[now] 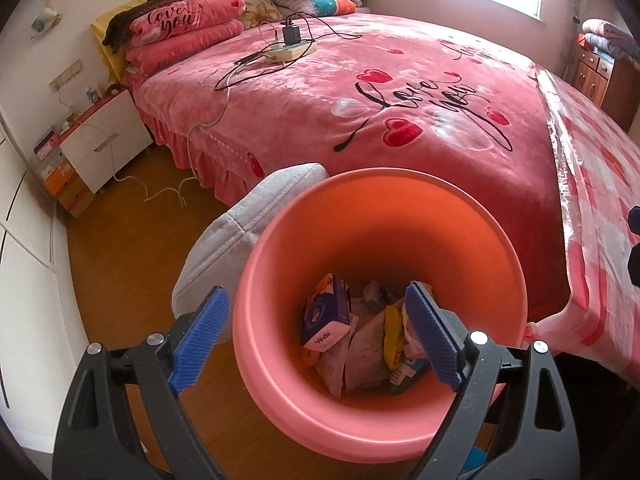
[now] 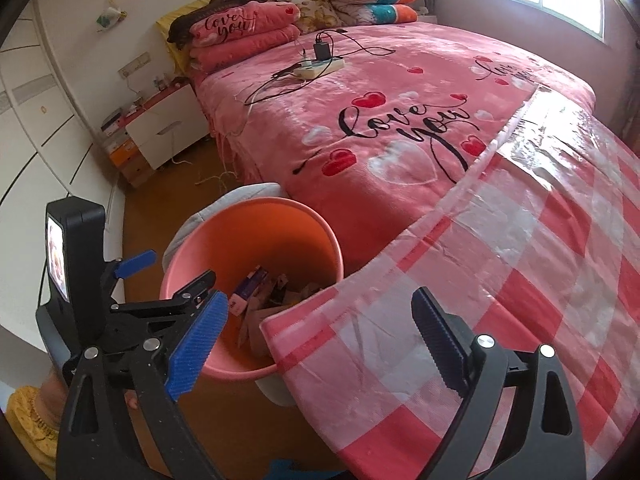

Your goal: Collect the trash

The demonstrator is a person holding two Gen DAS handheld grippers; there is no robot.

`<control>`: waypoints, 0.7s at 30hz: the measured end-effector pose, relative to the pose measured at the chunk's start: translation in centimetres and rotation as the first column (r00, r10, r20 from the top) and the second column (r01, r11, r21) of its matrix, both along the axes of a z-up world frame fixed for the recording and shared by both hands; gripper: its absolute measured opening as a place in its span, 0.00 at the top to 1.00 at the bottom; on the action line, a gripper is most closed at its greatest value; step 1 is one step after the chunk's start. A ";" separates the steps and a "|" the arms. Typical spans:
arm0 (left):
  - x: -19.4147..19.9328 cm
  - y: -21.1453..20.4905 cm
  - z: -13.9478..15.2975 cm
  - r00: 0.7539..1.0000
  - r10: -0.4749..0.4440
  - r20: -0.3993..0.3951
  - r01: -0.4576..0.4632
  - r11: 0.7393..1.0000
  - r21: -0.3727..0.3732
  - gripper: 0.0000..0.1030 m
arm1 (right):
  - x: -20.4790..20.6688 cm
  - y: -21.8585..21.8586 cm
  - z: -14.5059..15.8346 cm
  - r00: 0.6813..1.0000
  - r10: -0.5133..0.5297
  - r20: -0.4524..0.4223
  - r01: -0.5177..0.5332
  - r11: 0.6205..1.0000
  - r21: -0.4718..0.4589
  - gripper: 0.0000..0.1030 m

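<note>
Left wrist view shows the big pink bed at twelve o'clock and the pink bin right below, with trash lying inside. Both the left gripper and the right gripper have jaws spread wide, holding nothing. I think it helps to lift away slowly so the bin stays standing.

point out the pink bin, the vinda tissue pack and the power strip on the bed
pink bin [image 1: 280, 392]: left wrist view, near rim.
vinda tissue pack [image 1: 326, 316]: left wrist view, blue front face, inside the bin.
power strip [image 2: 324, 67]: right wrist view, white body beside the black charger.
</note>
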State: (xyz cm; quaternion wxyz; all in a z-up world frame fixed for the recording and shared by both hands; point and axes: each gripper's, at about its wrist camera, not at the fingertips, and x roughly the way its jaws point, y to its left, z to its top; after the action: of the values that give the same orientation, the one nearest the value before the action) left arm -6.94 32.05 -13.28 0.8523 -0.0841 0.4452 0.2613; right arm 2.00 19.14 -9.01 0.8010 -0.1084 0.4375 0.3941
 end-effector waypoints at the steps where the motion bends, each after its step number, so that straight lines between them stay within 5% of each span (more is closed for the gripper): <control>1: 0.1 -0.1 0.0 1.000 -0.001 0.000 0.001 1.000 0.001 0.12 | 0.0 0.0 -0.1 1.000 -0.002 0.006 0.002 1.000 -0.007 0.11; 21: 1.4 -3.1 1.9 0.998 -0.062 -0.009 0.062 0.997 0.044 0.12 | 0.7 -4.1 -0.4 0.996 -0.077 0.040 0.077 0.997 -0.008 0.10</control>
State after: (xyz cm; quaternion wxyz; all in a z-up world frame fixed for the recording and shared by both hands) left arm -5.56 28.94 -11.40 0.8599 -0.0502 0.4451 0.2449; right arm 2.69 15.07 -9.42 0.8236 -0.1030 0.4272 0.3585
